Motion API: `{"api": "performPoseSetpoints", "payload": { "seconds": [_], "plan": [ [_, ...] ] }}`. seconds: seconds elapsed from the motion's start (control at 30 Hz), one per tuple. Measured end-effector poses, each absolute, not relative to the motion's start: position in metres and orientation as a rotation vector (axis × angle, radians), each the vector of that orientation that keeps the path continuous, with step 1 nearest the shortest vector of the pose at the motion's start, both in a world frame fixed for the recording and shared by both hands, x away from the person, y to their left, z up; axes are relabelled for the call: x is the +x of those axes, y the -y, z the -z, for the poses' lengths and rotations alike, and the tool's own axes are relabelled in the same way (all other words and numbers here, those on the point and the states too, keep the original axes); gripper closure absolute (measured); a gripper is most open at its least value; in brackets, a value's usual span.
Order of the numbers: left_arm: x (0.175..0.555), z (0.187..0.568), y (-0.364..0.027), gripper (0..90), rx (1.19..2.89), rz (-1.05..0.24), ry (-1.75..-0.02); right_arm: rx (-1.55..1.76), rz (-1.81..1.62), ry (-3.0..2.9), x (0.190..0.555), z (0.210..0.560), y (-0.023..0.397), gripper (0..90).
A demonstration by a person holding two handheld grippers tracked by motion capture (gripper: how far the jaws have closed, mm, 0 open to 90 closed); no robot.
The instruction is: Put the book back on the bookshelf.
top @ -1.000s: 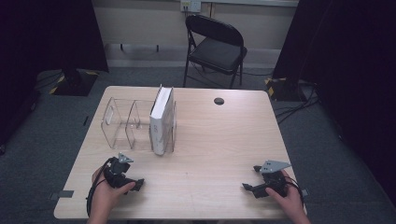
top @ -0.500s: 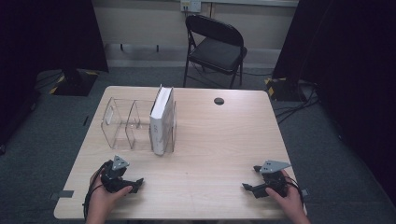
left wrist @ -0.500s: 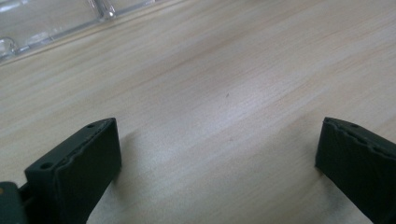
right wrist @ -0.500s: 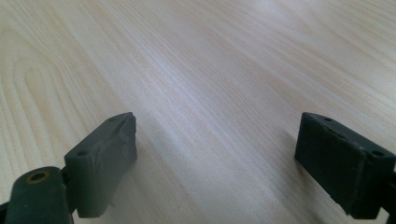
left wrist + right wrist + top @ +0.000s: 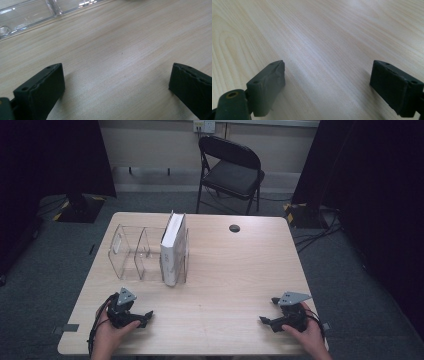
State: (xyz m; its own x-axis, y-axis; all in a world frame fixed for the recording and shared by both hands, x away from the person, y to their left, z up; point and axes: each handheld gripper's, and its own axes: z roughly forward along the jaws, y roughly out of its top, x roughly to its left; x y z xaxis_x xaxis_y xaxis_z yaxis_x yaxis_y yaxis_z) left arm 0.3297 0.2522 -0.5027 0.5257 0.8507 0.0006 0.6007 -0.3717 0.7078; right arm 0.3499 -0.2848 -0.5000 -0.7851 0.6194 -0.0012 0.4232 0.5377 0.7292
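White book stands upright in the clear rack, rightmost slot, table's ten o'clock. Left gripper at seven, right gripper at five, jaws spread, empty. Looks like the start: next, reach forward.

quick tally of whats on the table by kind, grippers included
grippers: 2, the left gripper and the right gripper, both open
clear organizer: 1
white book standing in it: 1
small black disc: 1
total: 5
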Motion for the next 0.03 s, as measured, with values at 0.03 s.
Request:
{"api": "performPoseSetpoints", "payload": {
  "seconds": [0.03],
  "plan": [
    [0.3297, 0.5027, -0.2522, 0.0, 2.106, -0.488, -1.174, 0.873, -1.090, -2.518, 0.3499, 0.5000, 0.2848, 11.9]
  ]
}}
